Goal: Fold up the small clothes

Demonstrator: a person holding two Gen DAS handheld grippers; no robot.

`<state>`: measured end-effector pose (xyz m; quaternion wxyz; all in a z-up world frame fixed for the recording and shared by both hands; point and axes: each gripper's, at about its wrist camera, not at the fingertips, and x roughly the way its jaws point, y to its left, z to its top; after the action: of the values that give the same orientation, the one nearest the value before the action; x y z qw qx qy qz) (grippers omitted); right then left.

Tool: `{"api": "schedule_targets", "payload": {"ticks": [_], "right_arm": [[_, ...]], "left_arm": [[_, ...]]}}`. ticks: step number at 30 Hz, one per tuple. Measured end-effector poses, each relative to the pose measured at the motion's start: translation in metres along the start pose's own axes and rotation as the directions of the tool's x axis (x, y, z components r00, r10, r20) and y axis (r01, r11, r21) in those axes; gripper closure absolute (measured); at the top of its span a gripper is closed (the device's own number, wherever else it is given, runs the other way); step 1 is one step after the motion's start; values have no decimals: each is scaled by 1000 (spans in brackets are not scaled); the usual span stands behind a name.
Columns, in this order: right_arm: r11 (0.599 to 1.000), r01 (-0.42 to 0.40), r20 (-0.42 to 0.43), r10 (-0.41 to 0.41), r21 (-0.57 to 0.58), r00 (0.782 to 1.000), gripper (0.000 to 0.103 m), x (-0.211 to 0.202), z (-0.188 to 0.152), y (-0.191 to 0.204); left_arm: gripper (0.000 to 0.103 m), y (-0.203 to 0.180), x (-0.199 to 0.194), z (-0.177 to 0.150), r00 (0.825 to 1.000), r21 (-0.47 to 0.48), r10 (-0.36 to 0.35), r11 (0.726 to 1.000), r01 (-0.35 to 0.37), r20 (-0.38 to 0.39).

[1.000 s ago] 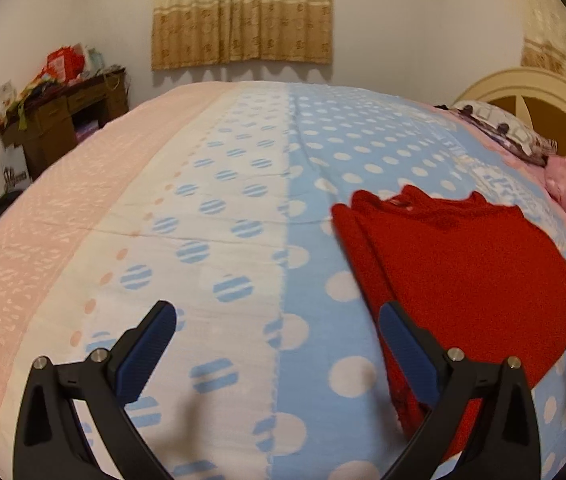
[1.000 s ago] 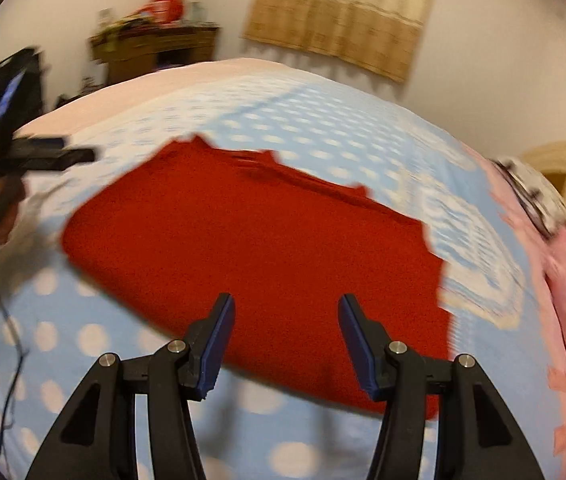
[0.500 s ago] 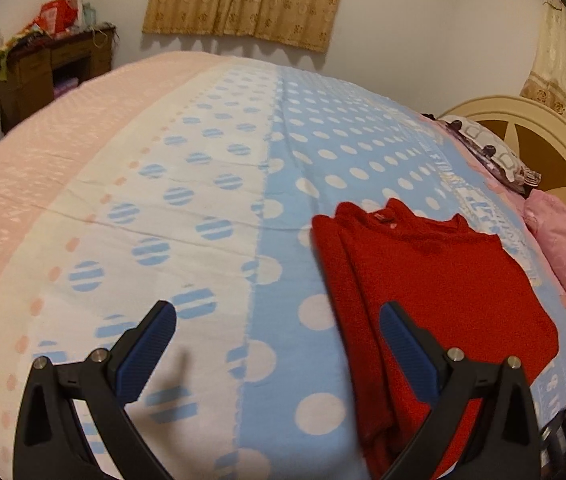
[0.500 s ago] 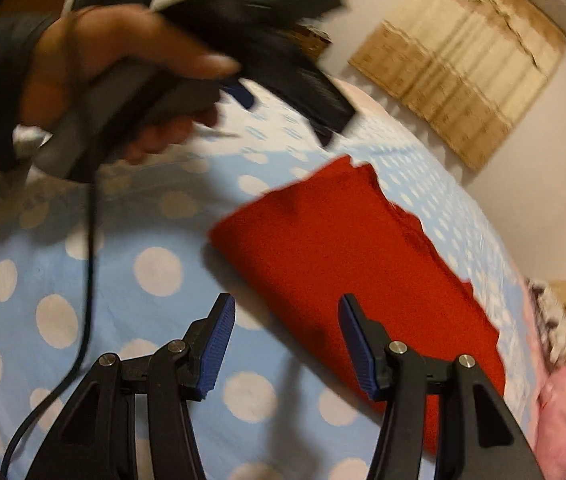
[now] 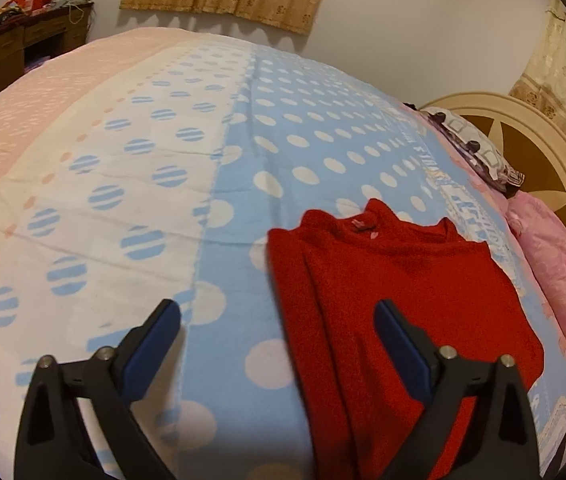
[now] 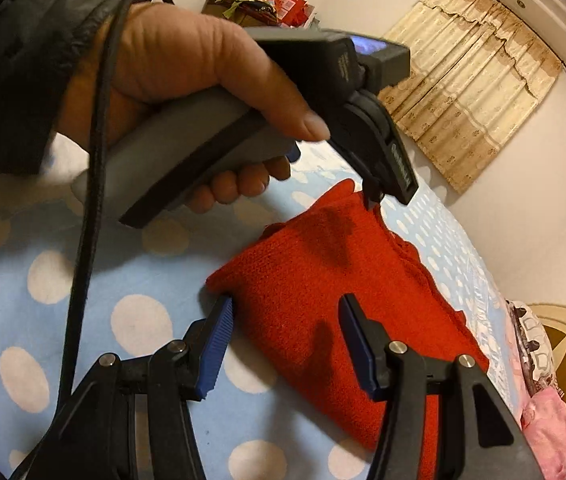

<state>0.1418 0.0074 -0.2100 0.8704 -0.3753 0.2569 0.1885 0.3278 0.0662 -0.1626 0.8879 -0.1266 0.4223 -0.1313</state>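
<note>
Both tongs drawn in over the sweater, nothing gripped yet.

Left wrist view: my left tongs (image 5: 279,324) stand wide and empty at the bottom of the frame. The red sweater (image 5: 399,300) has slid from the right edge toward lower centre since a second ago; it lies flat on the polka-dot bed (image 5: 283,160), collar toward the upper middle, its left edge now between the tips. Right wrist view: my right tongs (image 6: 285,328) are moderately open, empty, straddling the sweater's near corner. A second ago the garment lay broadside; now it runs diagonally to the lower right, and the left hand (image 6: 187,68) with its tool fills the upper left. I judge a corner grab comes next.
</note>
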Motion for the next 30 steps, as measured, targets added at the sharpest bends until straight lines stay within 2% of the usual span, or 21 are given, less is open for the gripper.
{"api": "schedule_targets", "payload": {"ticks": [2, 5, 6, 8, 9, 10, 11, 12, 14, 19, 24, 26, 30], "right_arm": [[1000, 3, 8, -3, -13, 1000, 53, -1, 0, 2], [999, 7, 6, -7, -32, 1000, 69, -1, 3, 9], [1000, 2, 1, -2, -30, 1000, 77, 1, 3, 9], [1000, -9, -9, 9, -21, 1000, 83, 2, 4, 8], [1000, -11, -10, 11, -18, 1000, 85, 1, 5, 9], [1000, -17, -9, 16, -11, 1000, 87, -1, 5, 8], [1000, -21, -6, 21, -3, 1000, 87, -2, 5, 7], [1000, -25, -4, 25, 6, 1000, 87, -3, 4, 4], [999, -28, 2, 28, 23, 1000, 88, -7, 2, -3], [996, -34, 20, 33, 83, 999, 89, -17, -2, -27], [980, -61, 39, 55, 192, 998, 91, -24, -8, -61], [971, -70, 47, 61, 228, 997, 95, -26, -12, -72], [962, -72, 57, 59, 264, 997, 96, -32, -20, -84]], "left_arm": [[9, -2, 6, 1, 1000, 9, 3, 1000, -3, -7], [20, -1, 16, 3, 1000, 12, 9, 1000, -9, -25], [28, 1, 19, 3, 999, 4, 5, 1000, -4, -37], [33, 3, 21, 4, 1000, 0, 4, 1000, -4, -27], [38, 4, 21, 4, 1000, 0, 0, 1000, 0, -26], [56, 4, 22, 5, 1000, 1, -9, 1000, 9, -28], [68, 4, 23, 6, 999, 2, -28, 1000, 28, -39], [88, 5, 25, 6, 997, -6, -59, 998, 58, -55], [92, 7, 24, 8, 994, -29, -93, 995, 92, -50], [93, 5, 17, 15, 990, -68, -133, 989, 130, -35], [93, 2, 12, 26, 982, -121, -188, 976, 183, -28], [93, -1, 10, 30, 980, -128, -199, 973, 195, -23], [94, -16, 6, 38, 978, -111, -208, 972, 206, -10]]}}
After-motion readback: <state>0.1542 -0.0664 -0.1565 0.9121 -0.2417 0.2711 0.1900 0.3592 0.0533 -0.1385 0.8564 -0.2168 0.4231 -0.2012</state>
